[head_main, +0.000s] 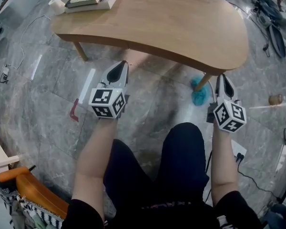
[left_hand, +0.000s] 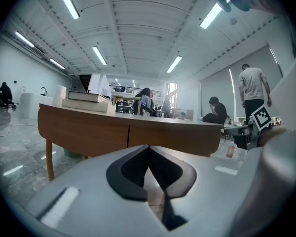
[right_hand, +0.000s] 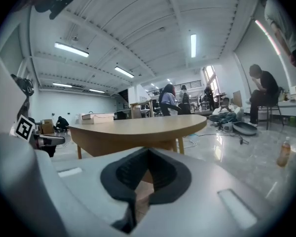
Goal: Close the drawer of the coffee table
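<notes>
Left forearm (head_main: 93, 149) and right forearm (head_main: 224, 159) reach forward side by side. Left gripper (head_main: 120, 67) and right gripper (head_main: 222, 78) have their jaws pressed together, with nothing between the fingertips.

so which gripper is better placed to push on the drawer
Probably the left gripper: shut, it points straight at the drawer front; the right gripper sits off by the table leg.

Floor (head_main: 47, 109): glossy grey marbled tiles | Ceiling (left_hand: 138, 23): white, ribbed, with long strip lights (left_hand: 68, 0) | Walls (right_hand: 74, 102): white | Window (left_hand: 171, 89): bright, far end | Furniture: orange chair (head_main: 38, 194), lower left corner
</notes>
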Demonstrator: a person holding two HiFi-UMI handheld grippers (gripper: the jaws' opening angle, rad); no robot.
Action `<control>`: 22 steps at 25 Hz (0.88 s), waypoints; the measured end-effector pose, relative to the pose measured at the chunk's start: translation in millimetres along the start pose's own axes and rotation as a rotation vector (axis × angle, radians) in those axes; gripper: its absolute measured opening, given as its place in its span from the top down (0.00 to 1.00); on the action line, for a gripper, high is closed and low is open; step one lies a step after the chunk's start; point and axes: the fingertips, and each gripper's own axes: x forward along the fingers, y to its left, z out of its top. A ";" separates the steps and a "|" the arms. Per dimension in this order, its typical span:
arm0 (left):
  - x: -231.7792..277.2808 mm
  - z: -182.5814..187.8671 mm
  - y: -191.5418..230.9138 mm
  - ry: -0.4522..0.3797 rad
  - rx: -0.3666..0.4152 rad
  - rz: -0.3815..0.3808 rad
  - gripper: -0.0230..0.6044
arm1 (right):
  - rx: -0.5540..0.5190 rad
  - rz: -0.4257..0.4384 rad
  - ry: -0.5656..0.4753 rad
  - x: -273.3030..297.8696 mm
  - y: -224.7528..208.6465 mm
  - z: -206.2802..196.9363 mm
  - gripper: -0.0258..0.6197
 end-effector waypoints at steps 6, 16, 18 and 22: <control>-18.7 21.3 -12.7 0.018 0.009 -0.012 0.95 | -0.028 0.211 0.022 -6.9 64.5 30.6 0.96; -86.8 111.6 -37.2 0.164 -0.052 0.022 0.95 | -0.072 0.368 0.227 -45.1 137.5 122.1 0.96; -106.3 143.2 -47.0 0.184 -0.054 0.028 0.95 | -0.069 0.381 0.258 -57.7 147.7 151.8 0.96; -149.0 207.4 -69.0 0.225 -0.063 0.039 0.95 | -0.061 0.416 0.317 -87.4 169.9 210.9 0.96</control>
